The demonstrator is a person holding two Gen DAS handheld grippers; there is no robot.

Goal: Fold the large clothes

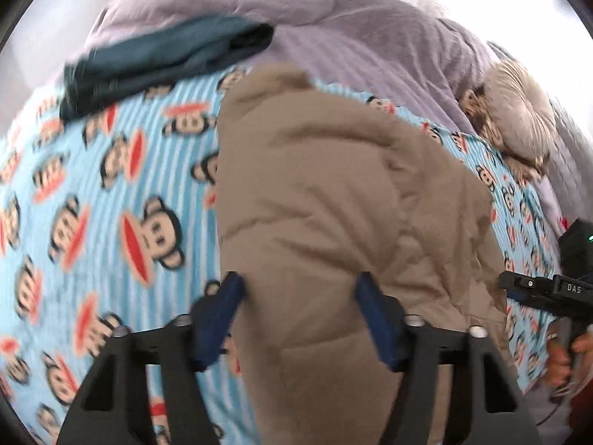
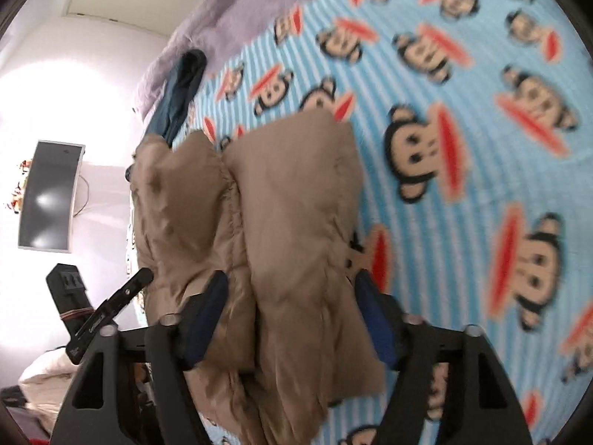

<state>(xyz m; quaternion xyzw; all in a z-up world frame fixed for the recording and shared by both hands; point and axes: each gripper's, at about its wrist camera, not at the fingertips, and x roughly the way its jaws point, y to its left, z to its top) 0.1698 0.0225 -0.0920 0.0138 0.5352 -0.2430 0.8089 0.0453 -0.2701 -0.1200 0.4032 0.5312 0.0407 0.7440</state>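
A tan puffer jacket lies bunched in a long roll on the bed's blue monkey-print sheet. My left gripper straddles its near end, and both blue pads press into the padding. In the right wrist view the jacket shows as two puffy folds side by side. My right gripper is closed on them from both sides. The right gripper's black body also shows at the right edge of the left wrist view, held by a hand. The left gripper's body pokes in at the left of the right wrist view.
A folded teal garment lies at the far left of the bed, next to a lilac blanket heaped along the back. A beige pillow sits at the far right. A grey screen hangs on the white wall.
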